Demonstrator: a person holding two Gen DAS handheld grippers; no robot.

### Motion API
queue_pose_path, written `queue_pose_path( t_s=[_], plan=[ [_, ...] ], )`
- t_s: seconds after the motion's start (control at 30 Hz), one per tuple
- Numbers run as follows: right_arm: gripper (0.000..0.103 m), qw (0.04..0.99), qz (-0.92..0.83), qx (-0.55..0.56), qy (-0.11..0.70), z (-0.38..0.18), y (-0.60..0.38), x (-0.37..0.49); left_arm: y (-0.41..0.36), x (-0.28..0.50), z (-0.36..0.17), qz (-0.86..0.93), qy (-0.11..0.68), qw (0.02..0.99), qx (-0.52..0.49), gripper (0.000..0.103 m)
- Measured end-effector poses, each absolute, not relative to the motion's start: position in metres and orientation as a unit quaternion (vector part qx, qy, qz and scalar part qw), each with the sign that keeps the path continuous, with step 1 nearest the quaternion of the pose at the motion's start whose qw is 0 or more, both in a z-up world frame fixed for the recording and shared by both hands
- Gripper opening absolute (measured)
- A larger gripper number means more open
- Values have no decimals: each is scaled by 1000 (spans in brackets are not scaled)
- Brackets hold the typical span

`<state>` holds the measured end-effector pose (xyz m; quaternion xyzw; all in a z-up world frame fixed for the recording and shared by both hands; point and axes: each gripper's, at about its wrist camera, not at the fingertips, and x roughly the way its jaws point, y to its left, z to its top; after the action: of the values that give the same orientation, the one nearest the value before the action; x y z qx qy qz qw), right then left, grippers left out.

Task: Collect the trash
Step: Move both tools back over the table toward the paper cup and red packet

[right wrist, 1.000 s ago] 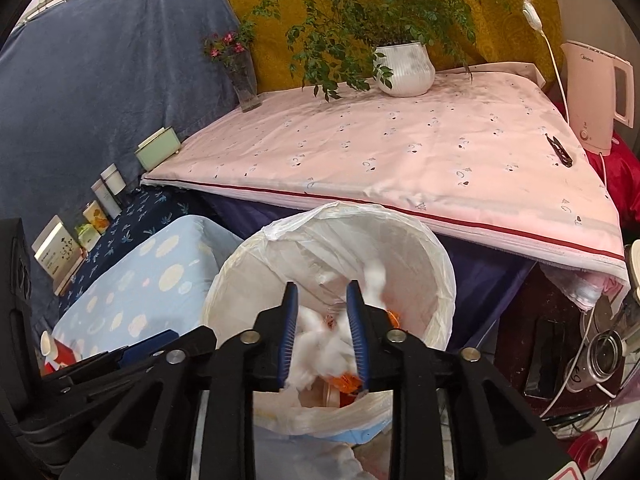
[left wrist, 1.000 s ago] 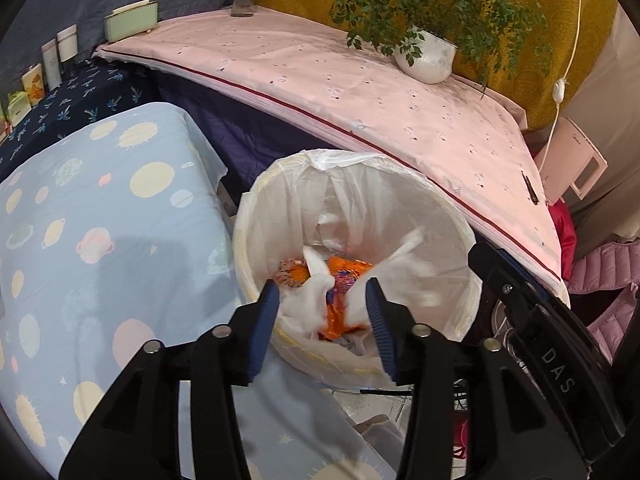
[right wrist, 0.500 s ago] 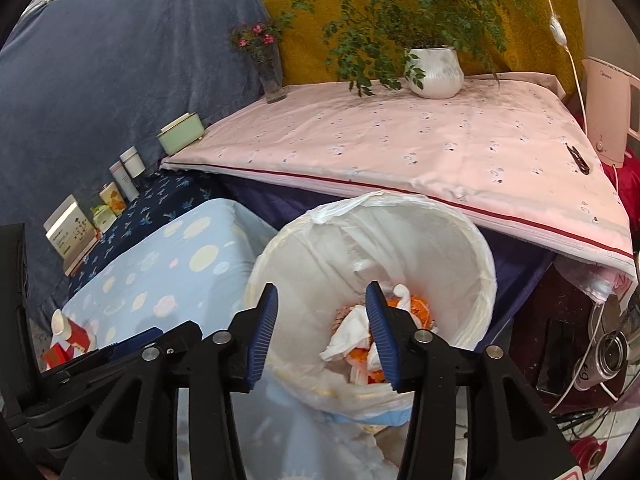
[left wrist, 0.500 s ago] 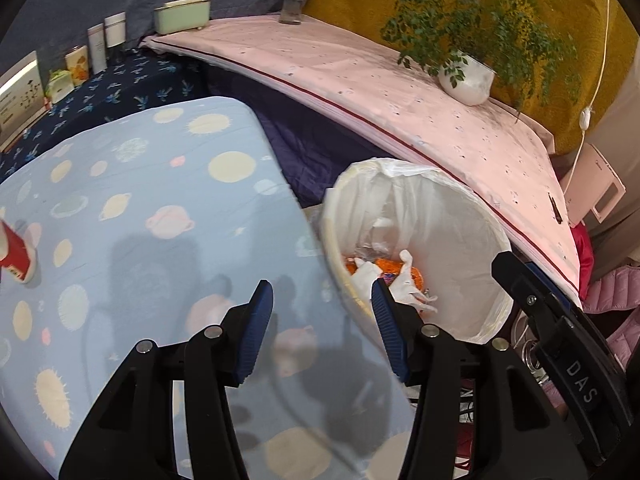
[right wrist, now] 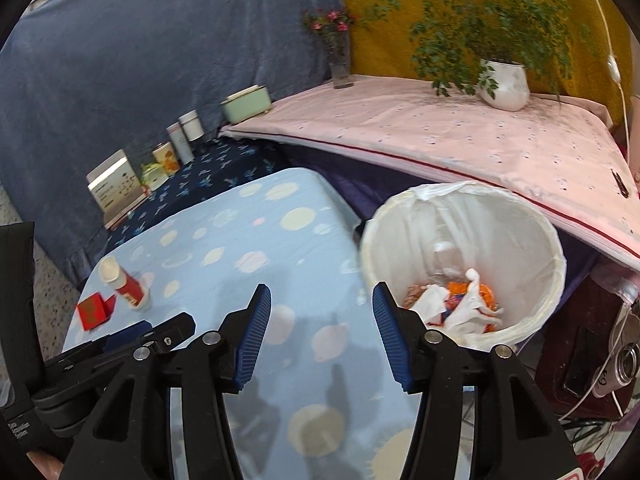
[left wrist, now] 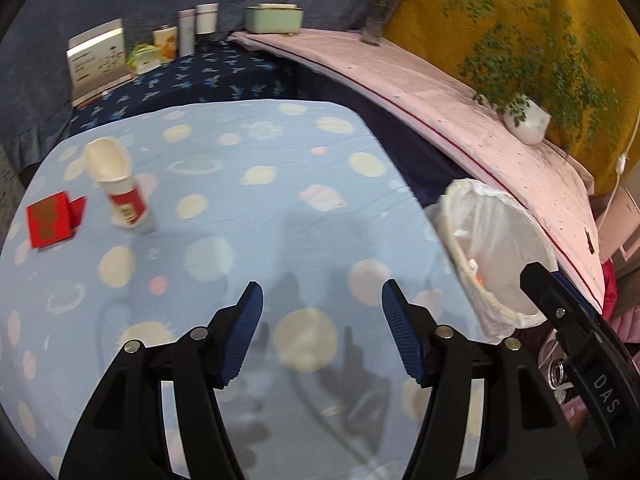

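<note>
A white-lined trash bin (right wrist: 548, 236) stands off the right edge of the light blue planet-print table (right wrist: 240, 248); crumpled white tissue and orange wrappers (right wrist: 460, 304) lie inside. The same bin (left wrist: 508, 240) shows at the right of the left wrist view. On the table's far left a paper cup (left wrist: 116, 184) with a red band lies tipped beside a small red box (left wrist: 50, 220); they are the cup (right wrist: 124, 284) and box (right wrist: 94, 310) in the right wrist view. My left gripper (left wrist: 322, 300) hangs over the table, jaws opening, nothing between them. My right gripper (right wrist: 320, 304) is likewise opening and empty, beside the bin.
A pink-covered surface (right wrist: 460, 132) with a potted plant (right wrist: 504, 84), a flower vase (right wrist: 340, 60) and a green box (right wrist: 246, 104) runs behind. A dark blue cloth (left wrist: 192, 76) holds cartons and tubes (left wrist: 180, 36). Cables and clutter (right wrist: 616, 364) sit right of the bin.
Both grippers swung left from above the bin to over the table. The white tissue they carried now lies in the bin, and both jaws have spread wider. Cup and red box came into view.
</note>
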<state>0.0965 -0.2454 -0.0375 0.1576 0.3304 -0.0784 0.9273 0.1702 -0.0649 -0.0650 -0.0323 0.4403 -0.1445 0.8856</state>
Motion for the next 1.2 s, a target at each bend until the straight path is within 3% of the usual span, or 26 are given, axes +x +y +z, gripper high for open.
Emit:
queue_pose_path(
  t_s=[1.03, 1.2],
  plan=[
    [59, 921, 32, 42, 387, -51, -49, 84, 157, 105, -97, 29, 454, 881, -129, 63],
    [59, 918, 38, 38, 392, -54, -35, 90, 172, 106, -99, 40, 453, 880, -135, 69]
  ],
)
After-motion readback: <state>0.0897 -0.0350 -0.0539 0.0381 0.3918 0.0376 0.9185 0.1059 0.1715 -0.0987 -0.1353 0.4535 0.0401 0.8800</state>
